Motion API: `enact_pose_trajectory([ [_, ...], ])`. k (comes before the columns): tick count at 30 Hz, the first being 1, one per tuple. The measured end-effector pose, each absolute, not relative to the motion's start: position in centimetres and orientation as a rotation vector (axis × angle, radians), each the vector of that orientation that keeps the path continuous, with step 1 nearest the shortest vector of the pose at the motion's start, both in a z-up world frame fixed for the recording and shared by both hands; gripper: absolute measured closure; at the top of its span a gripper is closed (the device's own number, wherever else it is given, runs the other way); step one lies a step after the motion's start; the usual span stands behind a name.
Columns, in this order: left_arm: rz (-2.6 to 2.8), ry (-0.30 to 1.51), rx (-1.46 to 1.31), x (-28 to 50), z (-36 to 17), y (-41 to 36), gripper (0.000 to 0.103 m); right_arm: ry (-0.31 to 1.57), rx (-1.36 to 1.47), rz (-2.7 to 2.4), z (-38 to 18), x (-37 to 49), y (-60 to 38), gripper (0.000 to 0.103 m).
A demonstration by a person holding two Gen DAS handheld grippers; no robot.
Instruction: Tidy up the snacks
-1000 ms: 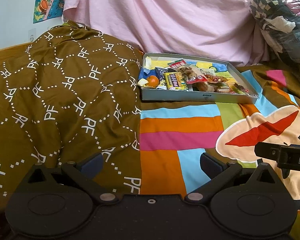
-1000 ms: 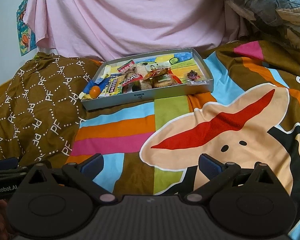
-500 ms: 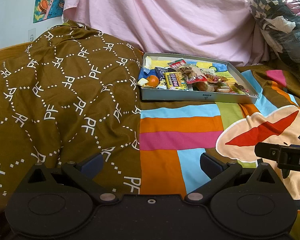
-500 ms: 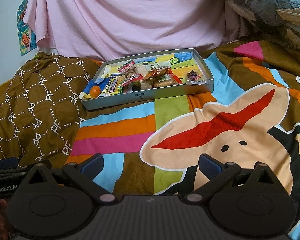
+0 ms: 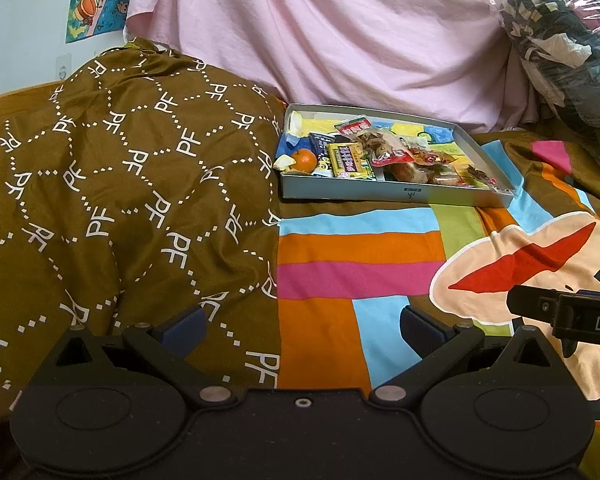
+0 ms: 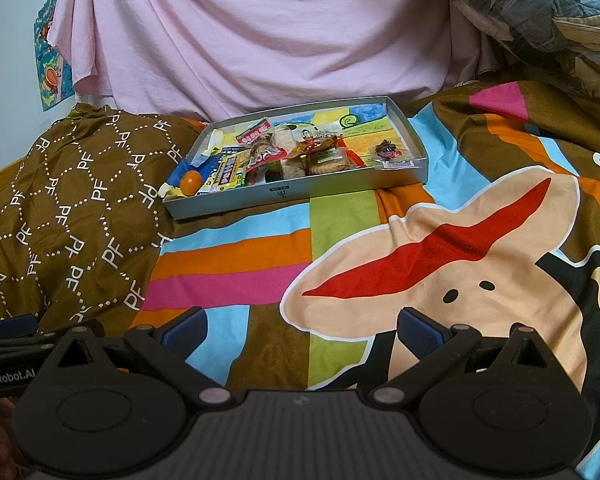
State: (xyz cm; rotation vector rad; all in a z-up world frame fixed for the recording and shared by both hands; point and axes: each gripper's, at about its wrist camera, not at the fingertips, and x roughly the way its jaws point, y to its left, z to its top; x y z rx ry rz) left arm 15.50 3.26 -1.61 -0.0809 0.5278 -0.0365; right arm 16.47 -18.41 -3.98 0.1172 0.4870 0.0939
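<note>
Snacks (image 5: 384, 156) lie heaped in a shallow grey tray (image 5: 400, 193) on the bed, at the foot of the pink sheet (image 5: 340, 32). A small orange (image 5: 303, 160) sits in the tray's near-left corner, beside a yellow packet (image 5: 347, 160). The brown blanket (image 5: 120, 184) bulges left of the tray. The left gripper (image 5: 300, 322) and the right gripper (image 6: 300, 324) hover well short of the tray, both spread wide with nothing between their fingers.

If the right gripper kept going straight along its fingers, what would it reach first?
Probably the bedspread itself; the open right gripper points low across it. If it clears the cloth, the near wall of the snack tray comes next. Depth is unclear.
</note>
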Motion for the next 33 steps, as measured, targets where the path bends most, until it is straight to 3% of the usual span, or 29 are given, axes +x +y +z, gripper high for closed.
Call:
enact_pose_trajectory([
  [33, -0.015, 0.529, 0.01, 15.29, -1.32, 2.3, 0.001, 0.49, 0.107, 0.107, -4.18, 16.39, -18.26, 0.0],
])
